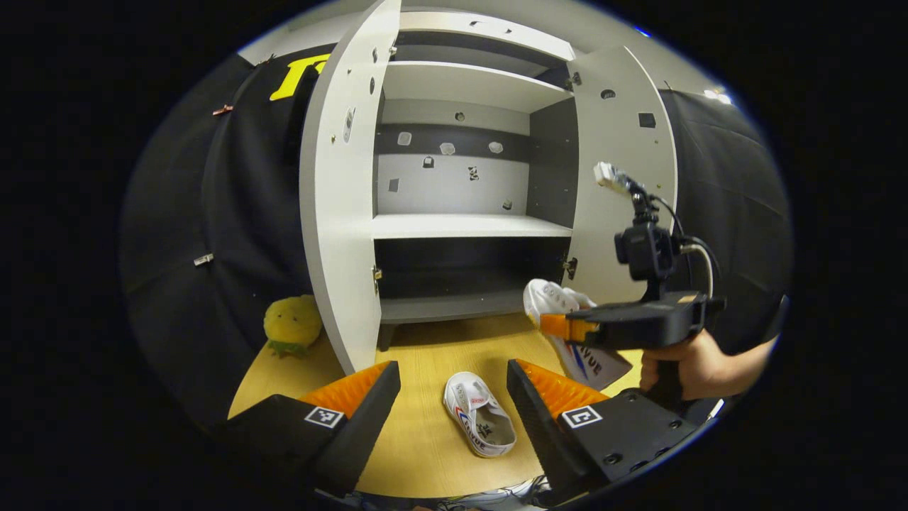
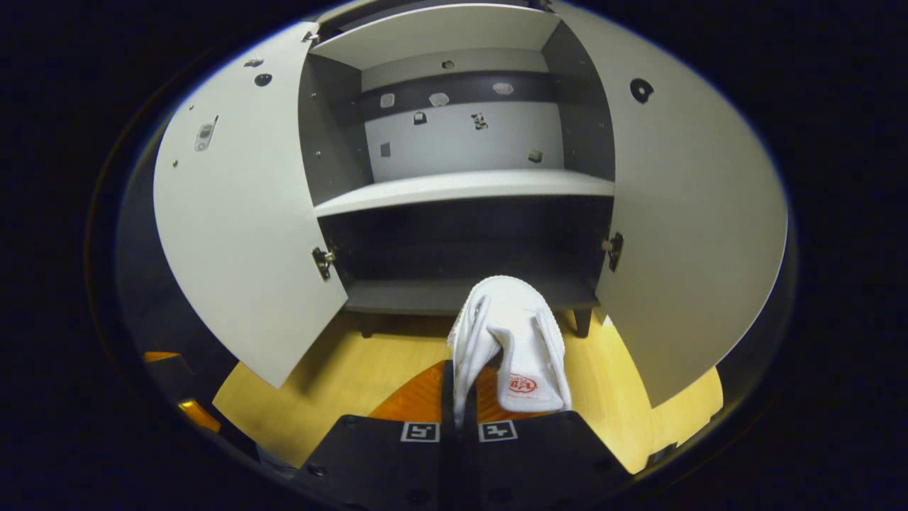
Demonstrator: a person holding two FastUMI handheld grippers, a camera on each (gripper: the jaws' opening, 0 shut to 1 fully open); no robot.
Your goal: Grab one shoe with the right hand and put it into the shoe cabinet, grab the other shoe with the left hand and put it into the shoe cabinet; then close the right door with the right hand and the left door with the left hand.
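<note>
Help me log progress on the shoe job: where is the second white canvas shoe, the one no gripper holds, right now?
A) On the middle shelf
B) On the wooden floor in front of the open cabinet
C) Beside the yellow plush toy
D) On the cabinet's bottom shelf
B: the left gripper view shows the loose white canvas shoe lying on the wooden floor before the open grey cabinet, between the open left gripper fingers, while the right gripper clamps the other shoe.

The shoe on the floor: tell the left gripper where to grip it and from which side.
Grip the shoe on the floor by one side wall of its open collar, coming from above. It lies upright on its sole, opening facing up, so one finger can likely slip inside and one outside. The left gripper already hangs open over it; the right gripper pinches the other shoe the same way.
</note>
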